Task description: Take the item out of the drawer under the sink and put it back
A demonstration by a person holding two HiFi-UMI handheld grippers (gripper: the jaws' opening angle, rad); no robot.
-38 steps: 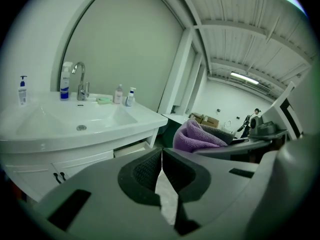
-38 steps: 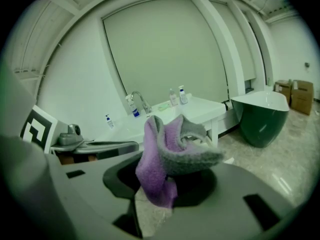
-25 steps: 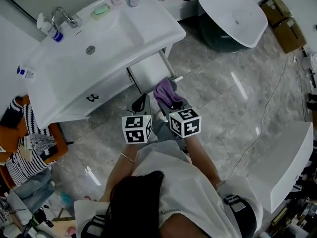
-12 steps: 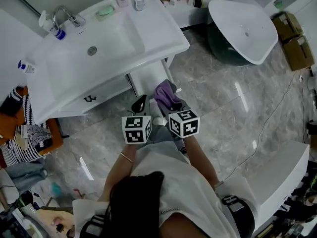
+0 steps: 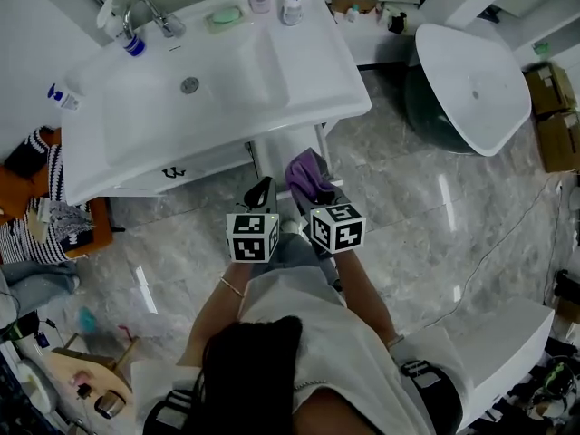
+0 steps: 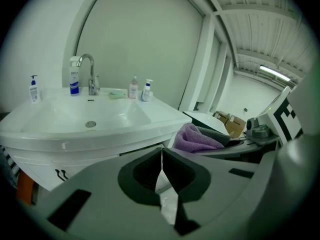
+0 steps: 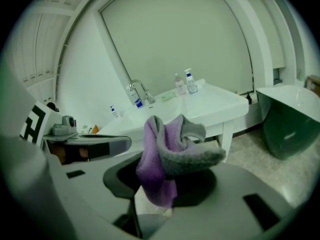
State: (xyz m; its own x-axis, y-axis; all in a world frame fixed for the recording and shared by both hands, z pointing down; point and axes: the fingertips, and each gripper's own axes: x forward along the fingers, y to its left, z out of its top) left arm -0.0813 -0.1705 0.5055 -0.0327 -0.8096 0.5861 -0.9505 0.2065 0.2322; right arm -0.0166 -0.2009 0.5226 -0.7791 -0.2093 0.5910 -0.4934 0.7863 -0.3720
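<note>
A purple and grey cloth (image 5: 306, 172) hangs bunched between the jaws of my right gripper (image 5: 314, 187), which is shut on it just in front of the white sink (image 5: 227, 80). In the right gripper view the cloth (image 7: 167, 151) drapes over the right gripper (image 7: 162, 179) and hides the fingertips. My left gripper (image 5: 262, 191) is beside it on the left, shut and empty; its jaws (image 6: 161, 159) meet at the tips. The white drawer (image 5: 288, 145) sticks out from under the basin, just beyond both grippers. From the left gripper view the cloth (image 6: 197, 138) shows at the right.
A tap (image 5: 149, 12), several bottles and a soap dish (image 5: 225, 14) stand on the sink top. A second drawer front with a dark handle (image 5: 174, 172) is at the left. A white tub (image 5: 476, 80) stands at the right, striped clothing on an orange seat (image 5: 45, 216) at the left.
Both grippers, the right still holding the cloth, have moved closer to the sink and its drawer. Neither gripper's jaws have changed.
</note>
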